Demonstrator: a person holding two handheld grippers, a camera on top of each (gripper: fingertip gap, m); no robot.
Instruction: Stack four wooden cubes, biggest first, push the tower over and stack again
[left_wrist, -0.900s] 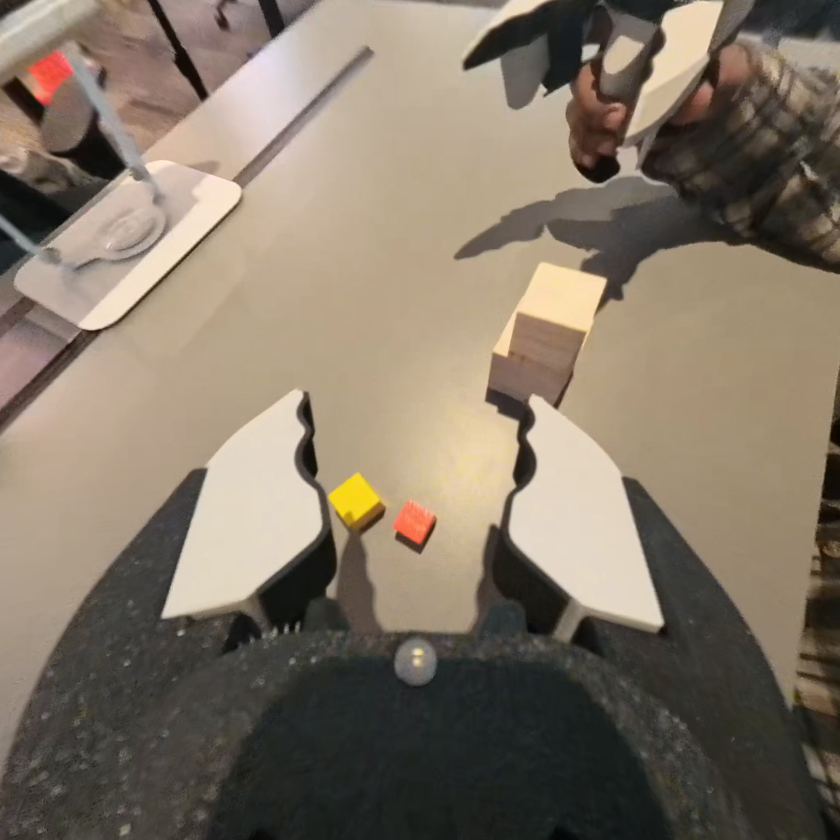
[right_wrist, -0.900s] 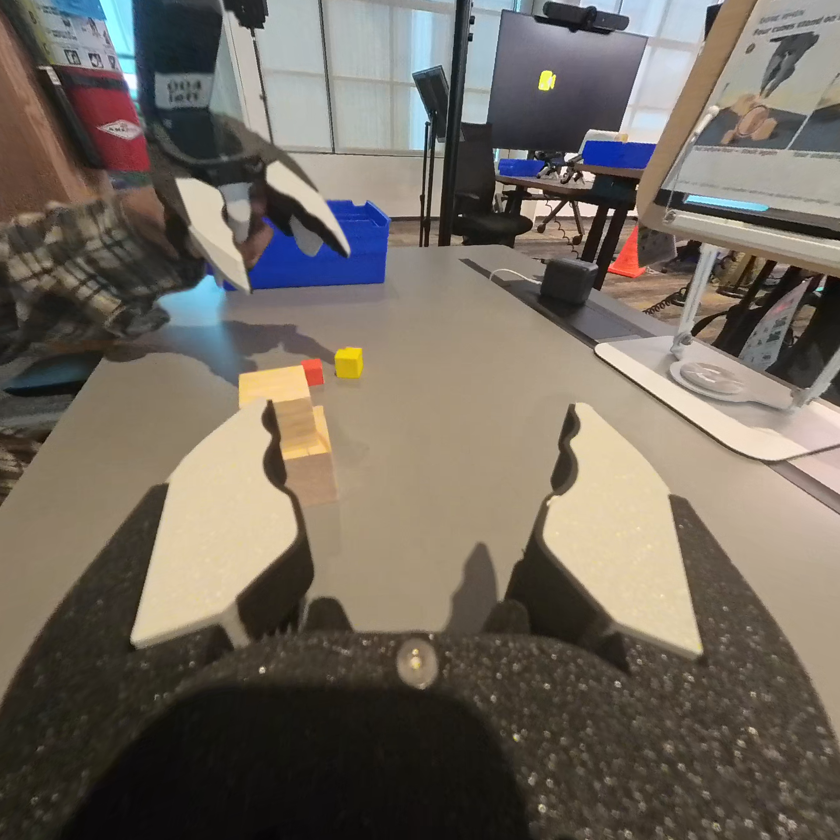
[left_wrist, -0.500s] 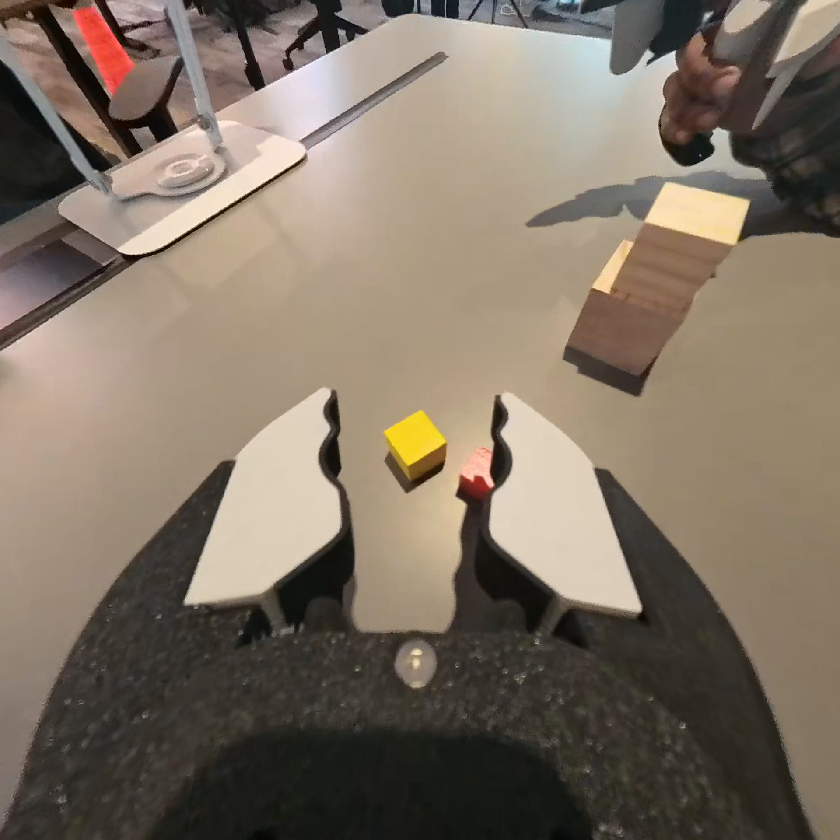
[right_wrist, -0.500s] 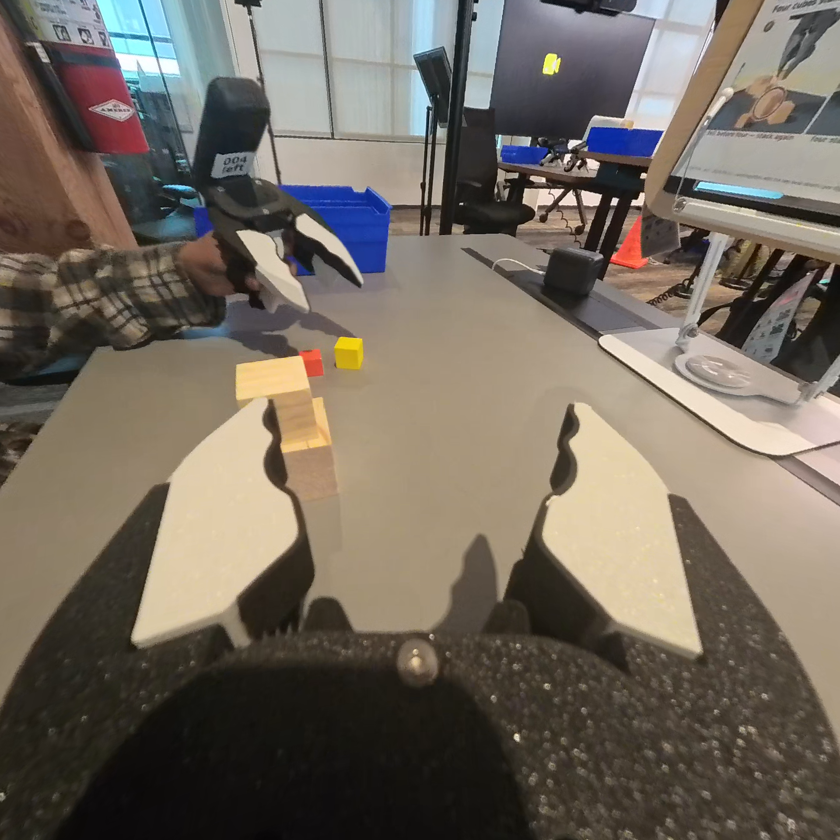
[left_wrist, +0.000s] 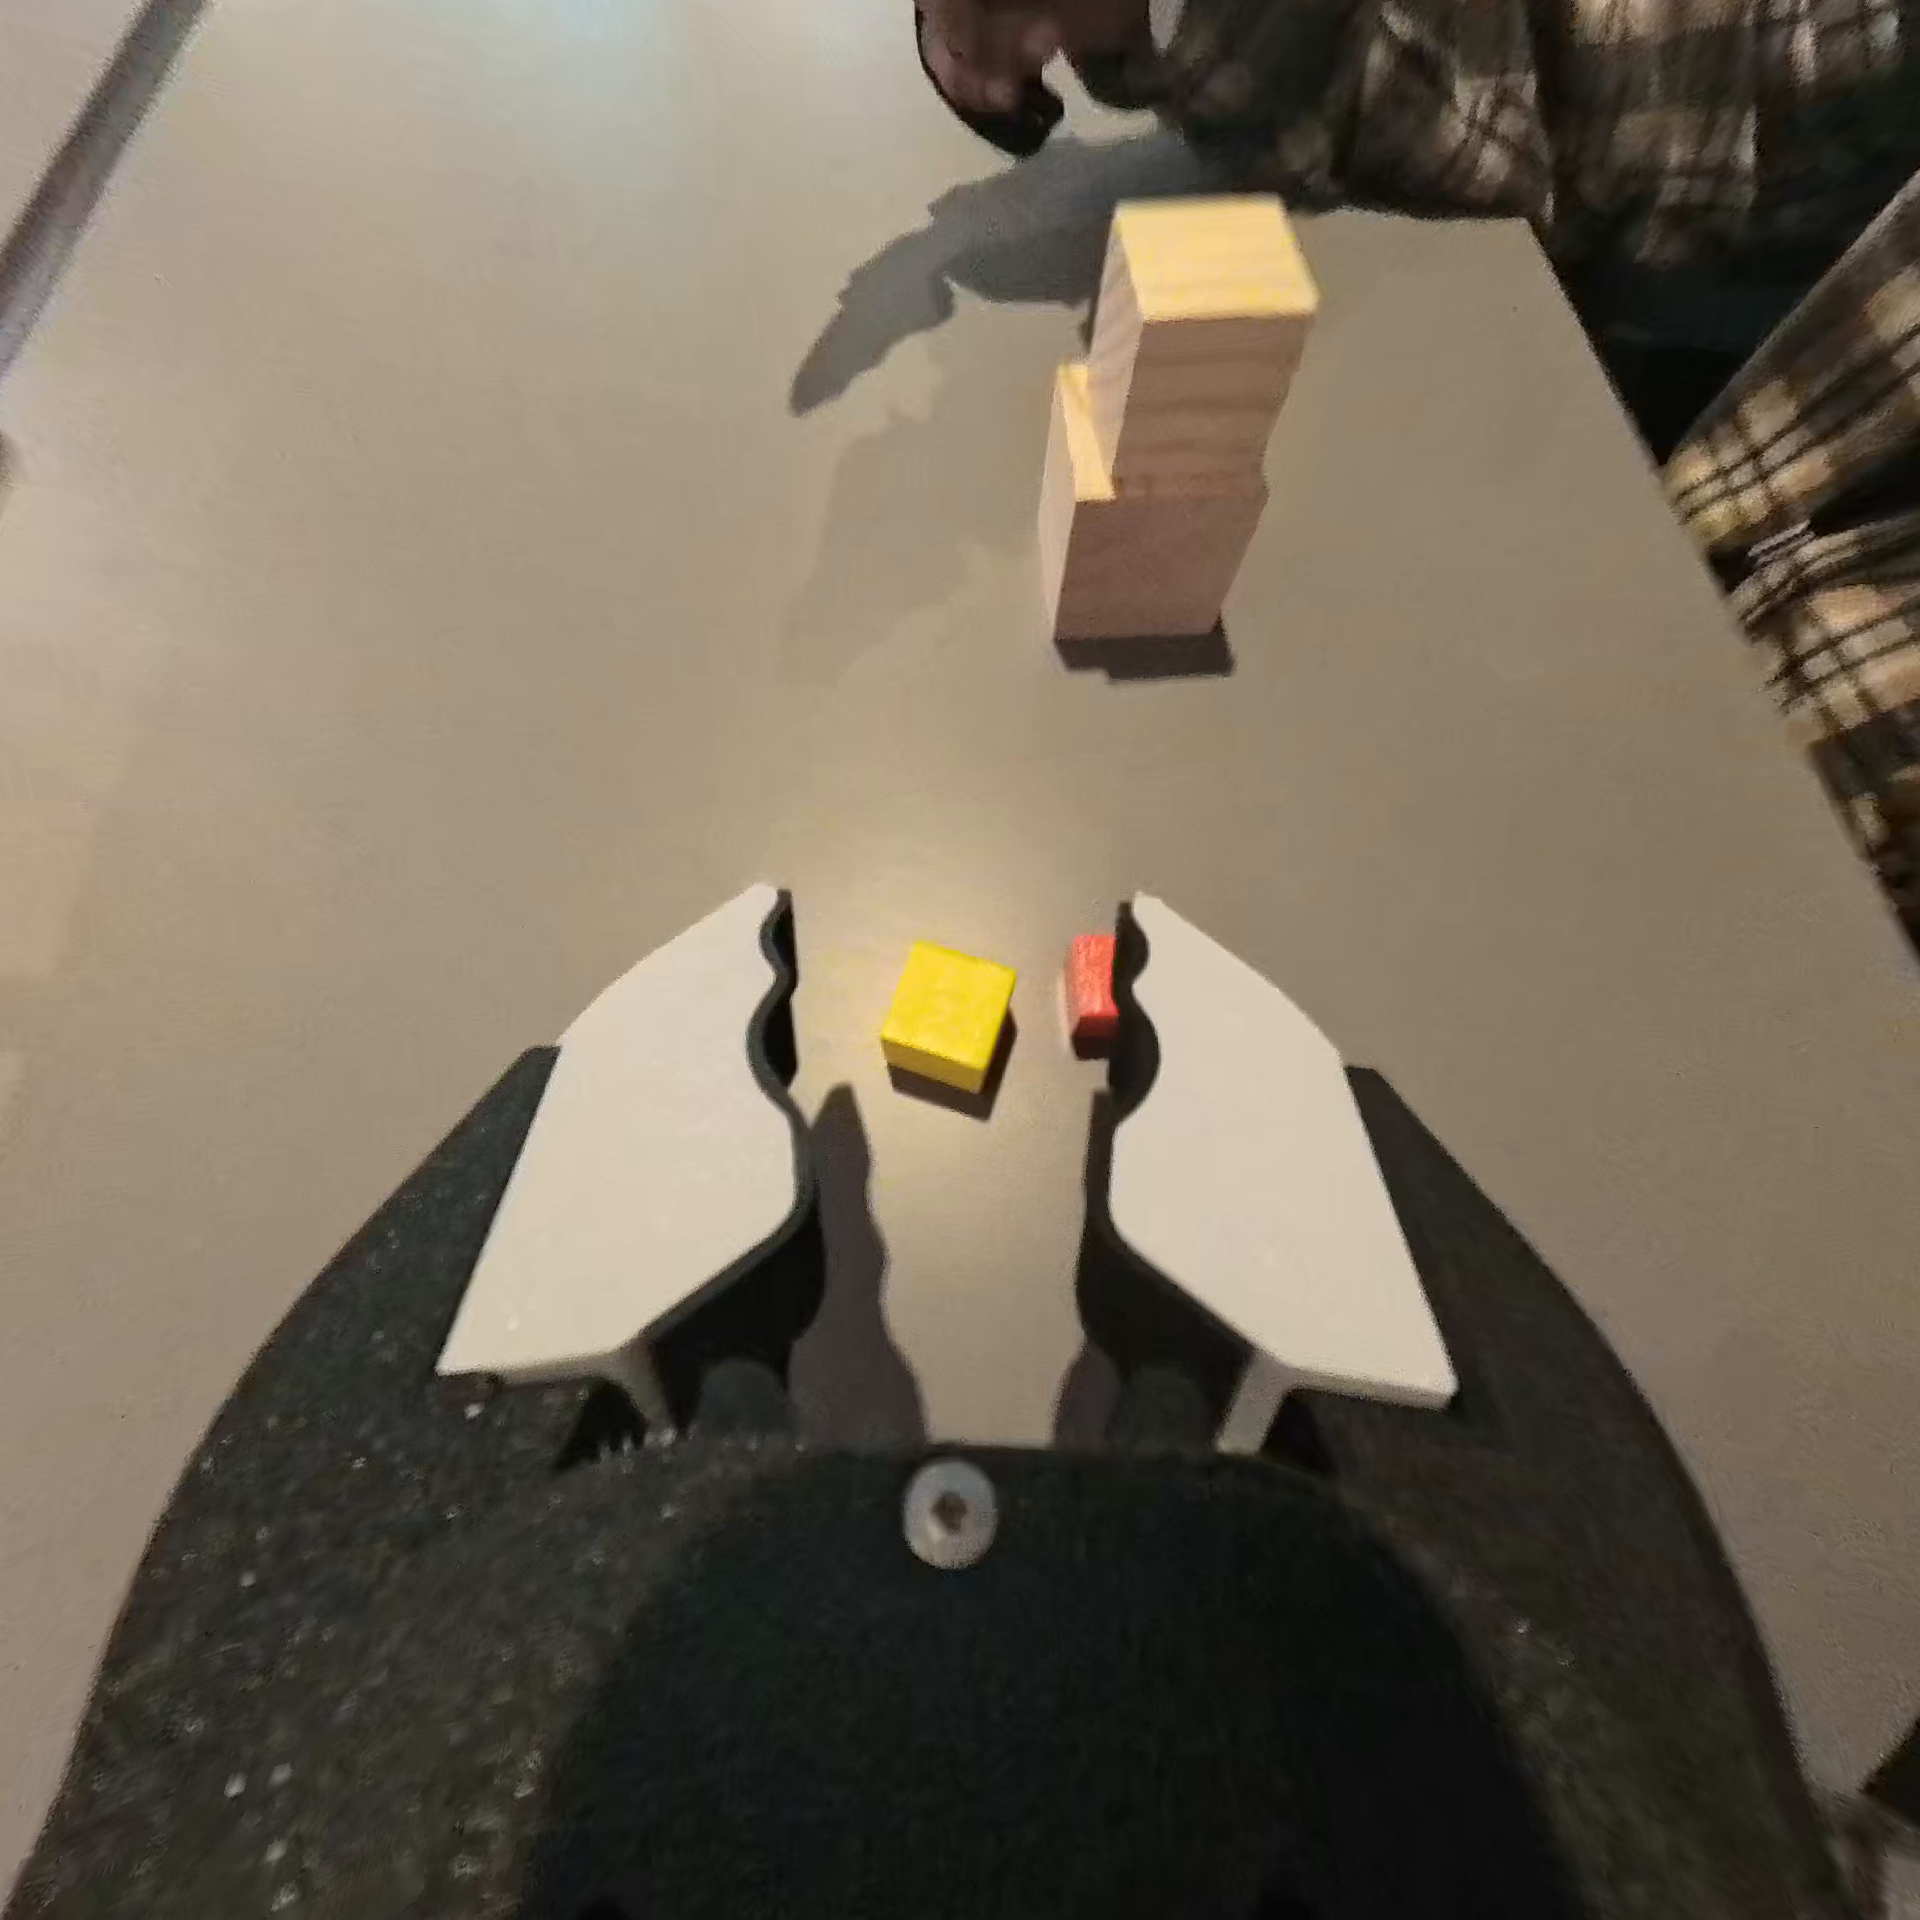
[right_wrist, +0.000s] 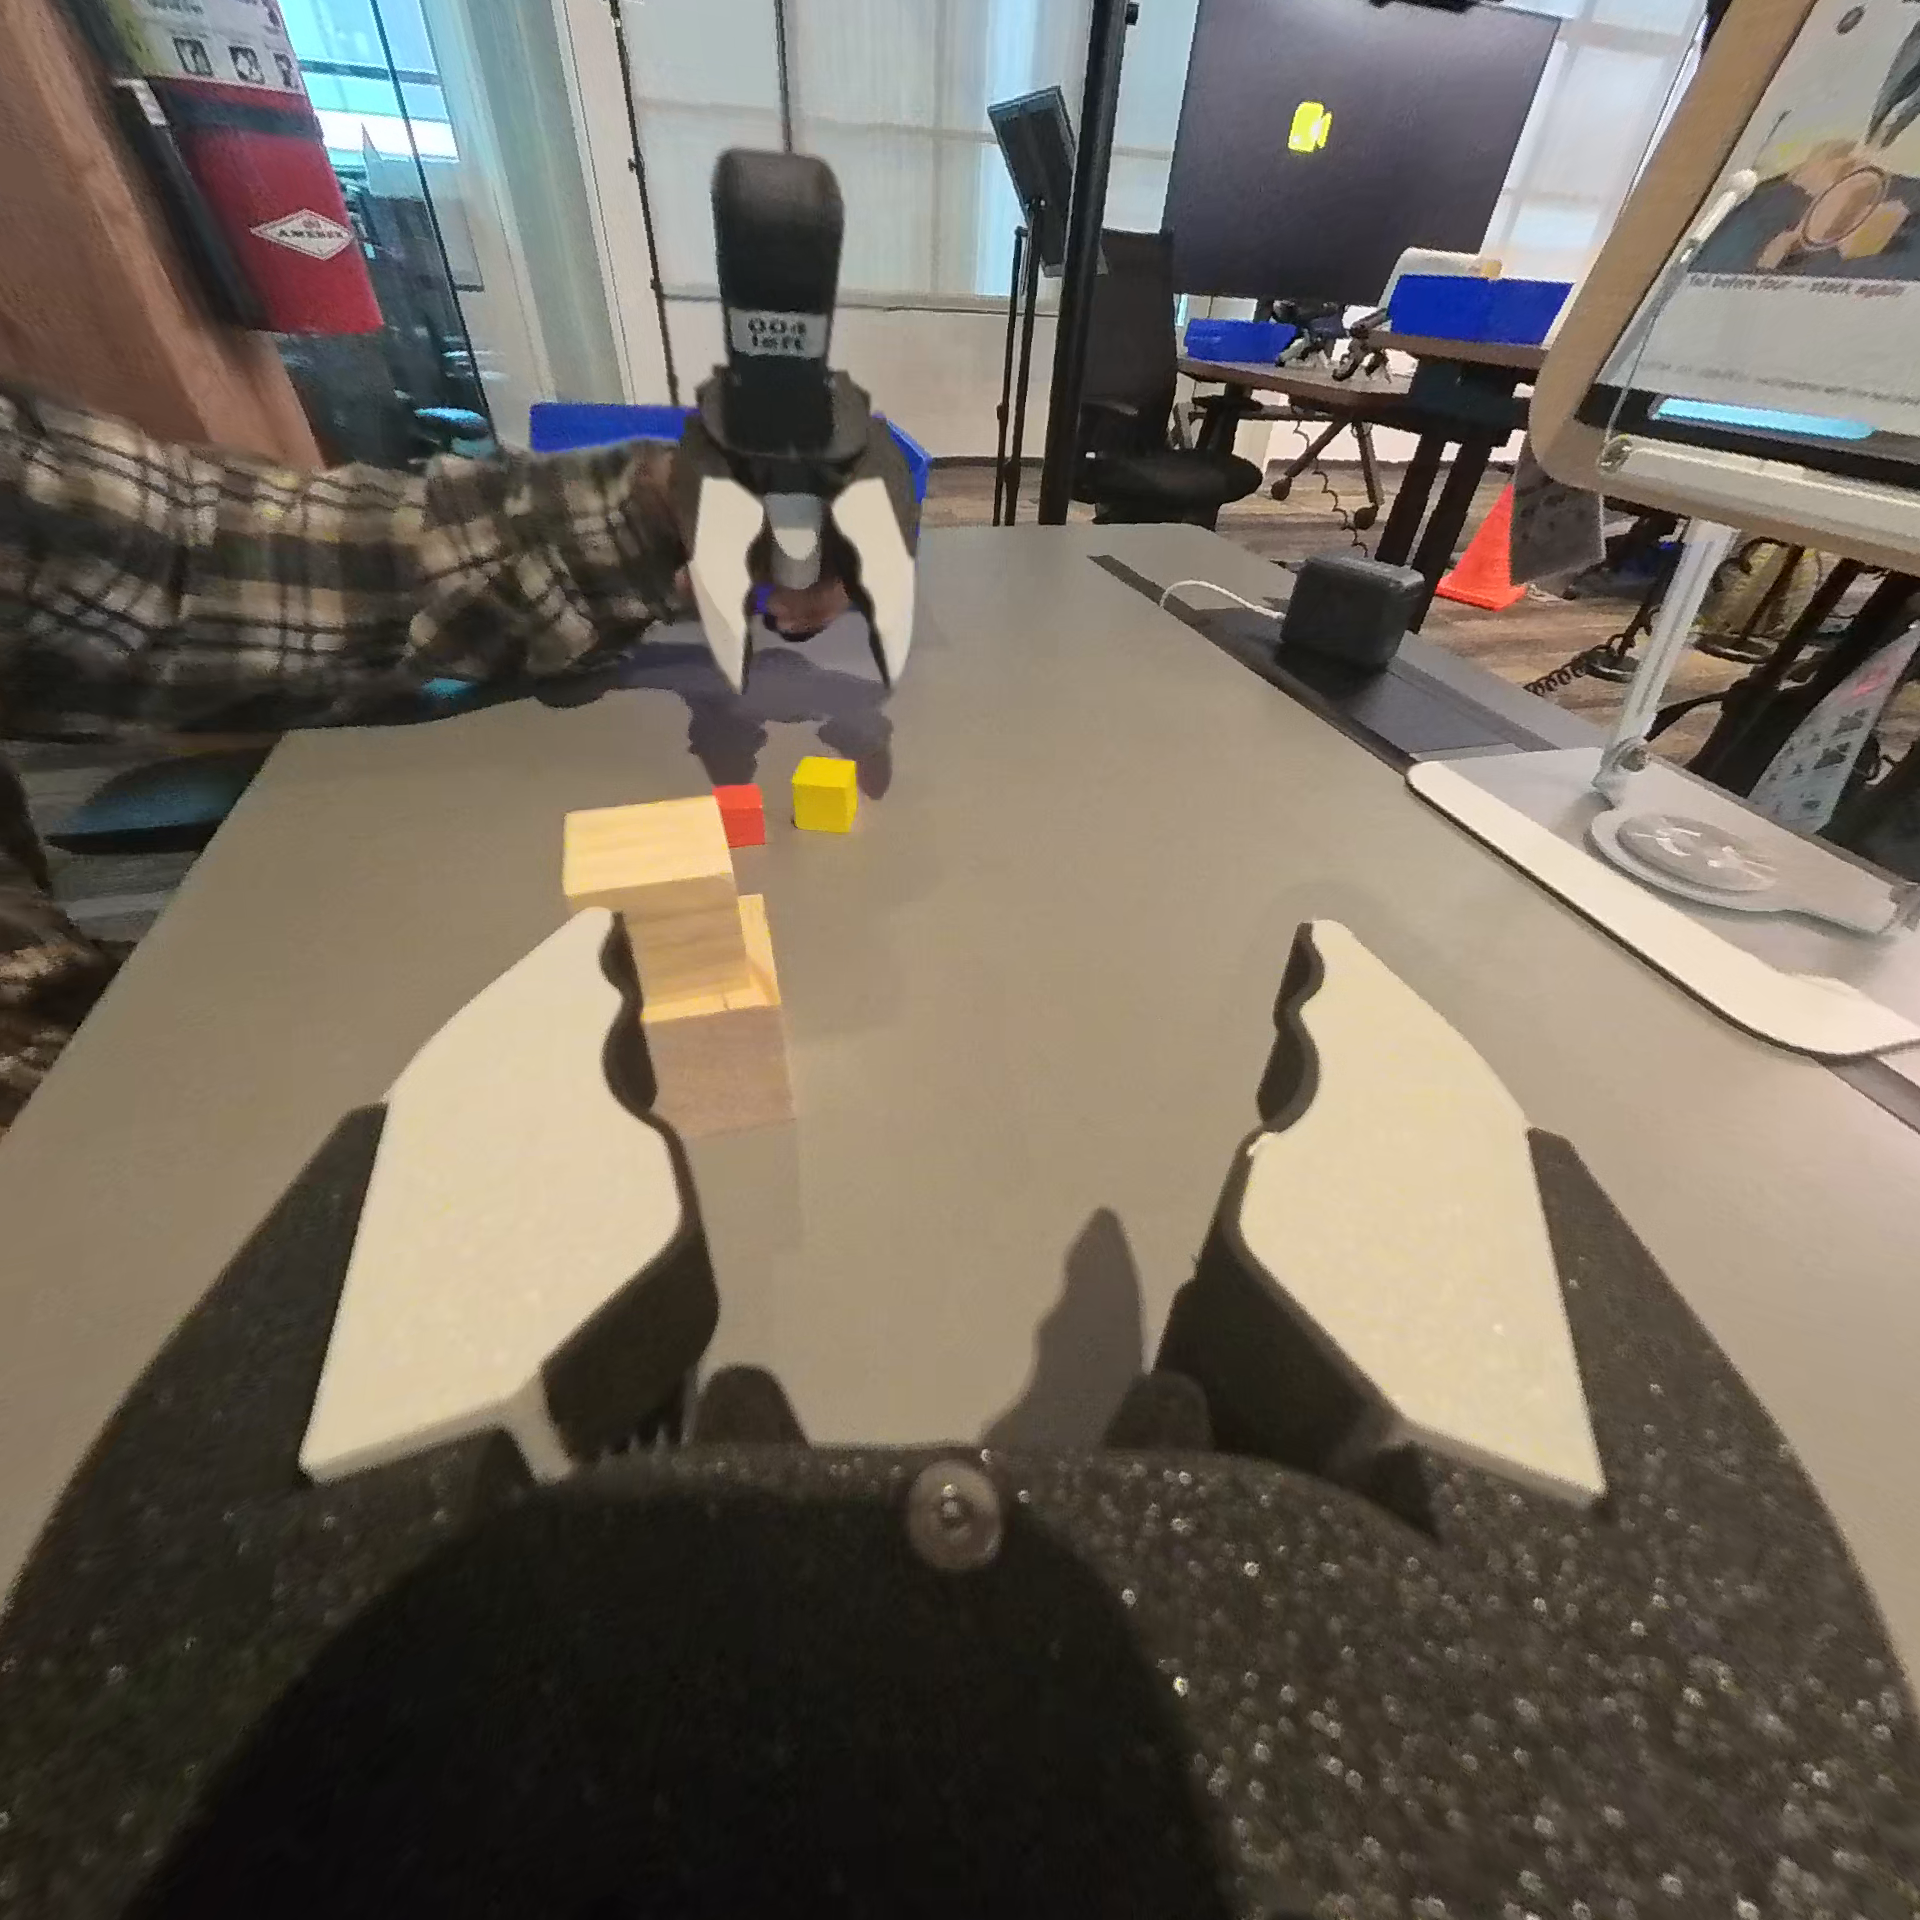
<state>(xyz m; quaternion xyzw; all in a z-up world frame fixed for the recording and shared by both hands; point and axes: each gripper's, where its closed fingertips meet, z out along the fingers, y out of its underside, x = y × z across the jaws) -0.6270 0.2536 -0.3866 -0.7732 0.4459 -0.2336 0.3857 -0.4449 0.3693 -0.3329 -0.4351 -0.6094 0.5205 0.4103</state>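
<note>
Since half a second ago the left gripper (left_wrist: 951, 940) has swung round and come down over the two small cubes, so the yellow cube (left_wrist: 948, 1004) now sits squarely between its spread fingers and the red cube (left_wrist: 1091, 985) just inside the right-hand finger; from the right wrist view it (right_wrist: 805, 681) hangs nose-down just above that pair, jaws apart and holding nothing. Largest first: the grey table (left_wrist: 416, 623) is smooth and faintly glossy, so I'd guess a nudged cube would slide on it. On it stand the two natural-wood cubes already stacked, the big bottom cube (right_wrist: 722, 1075) with the second cube (right_wrist: 665, 883) on top, set off-centre so a strip of the lower top face shows; both are pale, sharp-edged, with visible grain, and look light, rigid and not slippery. Yellow, painted and crisp-cornered, looks next in size and so, I judge, the next to go up; being small, stiff and light, it should be taken by two opposite flat sides, square between the pads, without catching the red one close beside it. Red is the smallest, and a light touch could flick it away. Well back from the cubes, the right gripper (right_wrist: 956, 935) waits low over the table beside the stack, wide open and empty
</note>
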